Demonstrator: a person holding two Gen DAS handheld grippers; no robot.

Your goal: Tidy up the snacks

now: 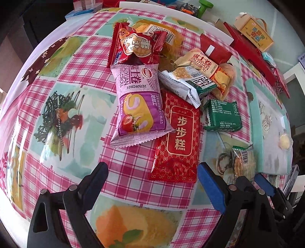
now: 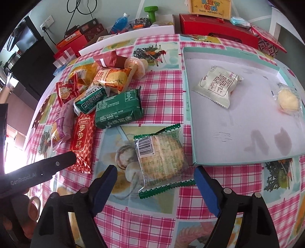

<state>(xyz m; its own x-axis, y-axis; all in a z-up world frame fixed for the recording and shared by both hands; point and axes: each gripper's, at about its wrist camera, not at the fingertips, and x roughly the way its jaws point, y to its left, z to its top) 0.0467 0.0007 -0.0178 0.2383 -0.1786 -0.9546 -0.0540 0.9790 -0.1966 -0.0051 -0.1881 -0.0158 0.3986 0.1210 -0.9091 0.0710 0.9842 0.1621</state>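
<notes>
A pile of snack packets lies on the checked tablecloth point(image 1: 57, 80). Nearest my open left gripper point(image 1: 152, 169) are a red packet point(image 1: 177, 137) and a purple Swiss roll packet point(image 1: 137, 106); the jaws hang just above the red packet's near end without touching it. My right gripper point(image 2: 155, 171) is open, its fingers on either side of a clear cracker packet point(image 2: 162, 158) with green edges, pads apart from it. A green packet point(image 2: 119, 109) lies behind that one. On the right, a flat white tray point(image 2: 238, 133) holds a cream packet point(image 2: 217, 84) and a yellow cake point(image 2: 288, 100).
A red box point(image 2: 217, 28), a yellow gift box point(image 2: 210, 6), a green dumbbell point(image 2: 151, 13) and a blue bottle point(image 2: 119, 22) stand past the table's far edge. The left gripper's finger point(image 2: 53, 165) crosses the right wrist view at lower left.
</notes>
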